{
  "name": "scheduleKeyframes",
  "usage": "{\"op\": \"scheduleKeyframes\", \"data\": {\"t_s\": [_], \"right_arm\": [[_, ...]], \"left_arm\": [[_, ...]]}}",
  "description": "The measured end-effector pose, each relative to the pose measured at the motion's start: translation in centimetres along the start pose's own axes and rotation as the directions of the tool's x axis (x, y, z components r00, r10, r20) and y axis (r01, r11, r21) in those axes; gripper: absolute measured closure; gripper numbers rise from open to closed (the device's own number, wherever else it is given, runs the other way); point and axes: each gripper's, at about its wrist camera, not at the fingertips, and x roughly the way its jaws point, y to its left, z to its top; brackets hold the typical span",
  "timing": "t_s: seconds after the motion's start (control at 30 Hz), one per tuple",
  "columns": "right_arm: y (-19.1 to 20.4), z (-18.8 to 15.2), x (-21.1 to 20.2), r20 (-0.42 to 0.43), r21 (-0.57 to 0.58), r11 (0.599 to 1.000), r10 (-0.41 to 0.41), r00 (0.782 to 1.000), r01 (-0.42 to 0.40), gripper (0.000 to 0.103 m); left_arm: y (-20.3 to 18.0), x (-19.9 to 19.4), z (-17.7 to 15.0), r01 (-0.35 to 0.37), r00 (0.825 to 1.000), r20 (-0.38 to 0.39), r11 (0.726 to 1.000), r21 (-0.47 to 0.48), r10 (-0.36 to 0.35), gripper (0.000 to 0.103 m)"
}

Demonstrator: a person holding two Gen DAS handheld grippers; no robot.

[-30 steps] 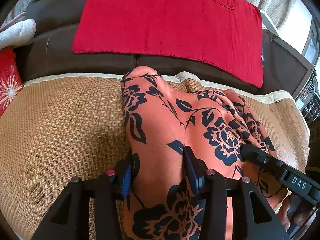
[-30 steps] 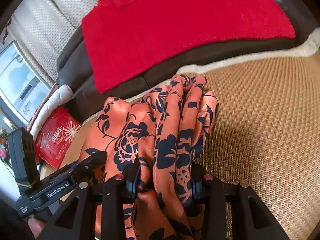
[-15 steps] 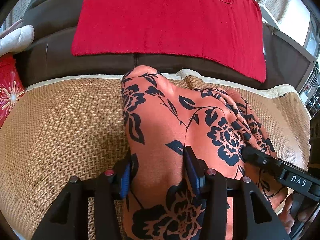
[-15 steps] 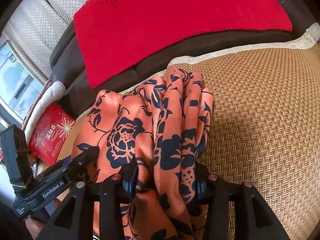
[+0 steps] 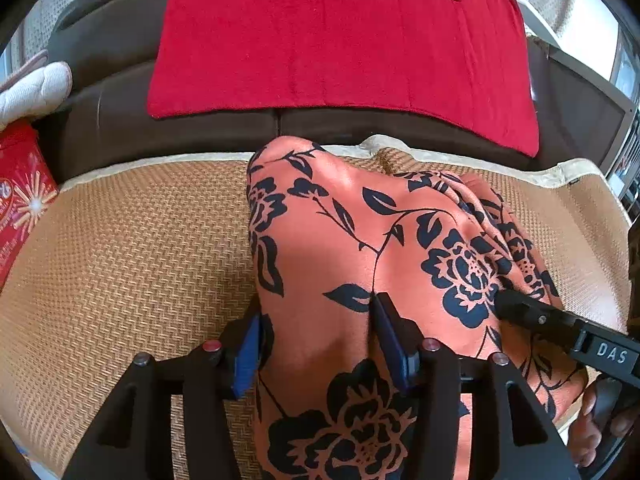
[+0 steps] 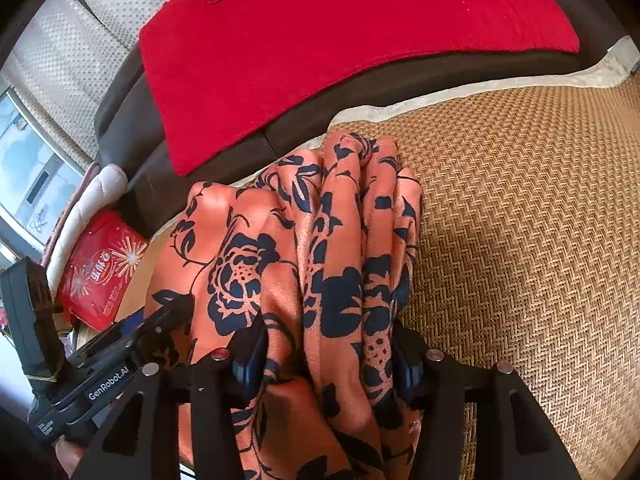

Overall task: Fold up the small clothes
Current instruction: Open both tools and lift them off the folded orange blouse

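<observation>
An orange garment with black flowers (image 5: 360, 240) lies bunched on a woven straw mat (image 5: 140, 260). My left gripper (image 5: 316, 344) straddles its smooth left fold. Its jaws are opening, and the fabric still fills the gap and touches both blue pads. In the right wrist view the garment (image 6: 248, 240) shows several narrow pleats on its right side. My right gripper (image 6: 328, 356) holds those pleats; its jaws are opening too, with cloth against both pads. Each view catches one of the other gripper's fingers (image 5: 532, 316) (image 6: 160, 320) resting on the cloth.
A red towel (image 5: 340, 40) drapes over the brown sofa back (image 5: 108, 108) behind the mat (image 6: 520, 220). A red printed packet (image 6: 100, 272) and a white padded item (image 5: 32, 88) sit at the left end. A person's thumb (image 5: 588, 432) shows at lower right.
Both pairs of jaws stand a little wider around the cloth than before. The garment and both grippers have stayed in nearly the same place.
</observation>
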Motion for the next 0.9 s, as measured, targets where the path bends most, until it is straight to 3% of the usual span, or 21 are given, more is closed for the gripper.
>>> {"op": "scheduleKeyframes", "data": {"t_s": [0.47,0.63,0.77,0.9], "right_arm": [[0.1,-0.1,-1.6,0.033,-0.033,0.999,-0.036,0.999,0.037,0.045],[0.9,-0.1,-3.2,0.113,-0.085,0.990,-0.099,0.989,0.109,0.045],[1.6,0.0,-5.0,0.228,-0.102,0.980,-0.147,0.962,0.173,0.045],[2.5,0.1,-6.3,0.305,-0.103,0.986,-0.091,0.948,0.127,0.045]], "left_arm": [[-0.4,-0.9,0.2,-0.063,0.997,0.042,0.997,0.052,0.061,0.044],[0.0,-1.5,0.3,-0.082,0.995,0.055,0.995,0.051,0.080,0.044],[0.3,-1.9,0.4,-0.100,0.993,0.062,0.994,0.050,0.097,0.044],[0.8,-2.6,0.6,-0.119,0.991,0.064,0.991,0.054,0.116,0.043]]}}
